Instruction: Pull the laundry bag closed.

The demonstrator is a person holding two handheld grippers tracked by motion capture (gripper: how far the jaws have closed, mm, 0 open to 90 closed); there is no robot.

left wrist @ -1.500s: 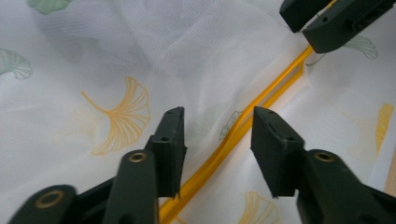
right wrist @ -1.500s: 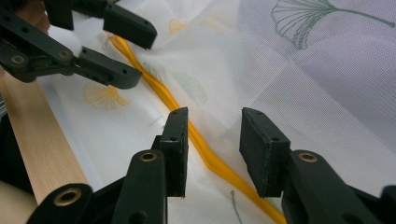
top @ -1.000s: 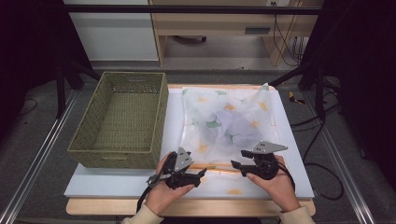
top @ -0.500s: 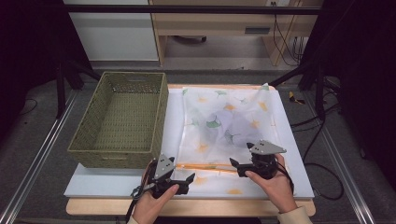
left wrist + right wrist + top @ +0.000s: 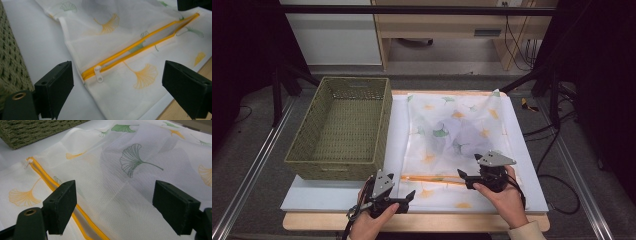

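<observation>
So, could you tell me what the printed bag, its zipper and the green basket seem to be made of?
The bag looks like thin white mesh fabric, matt and half see-through: a fine weave shows and a darker shape shows through it. The zipper has orange tape, probably fabric, and a glossy white pull, likely plastic. The basket looks woven from olive cord or paper rope, matt, with a knotted texture.

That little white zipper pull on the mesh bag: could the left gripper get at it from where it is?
Probably yes. The zipper pull lies in plain sight just ahead of the left gripper, whose jaws stand open with nothing between them, and nothing covers the mesh bag at that corner.
</observation>
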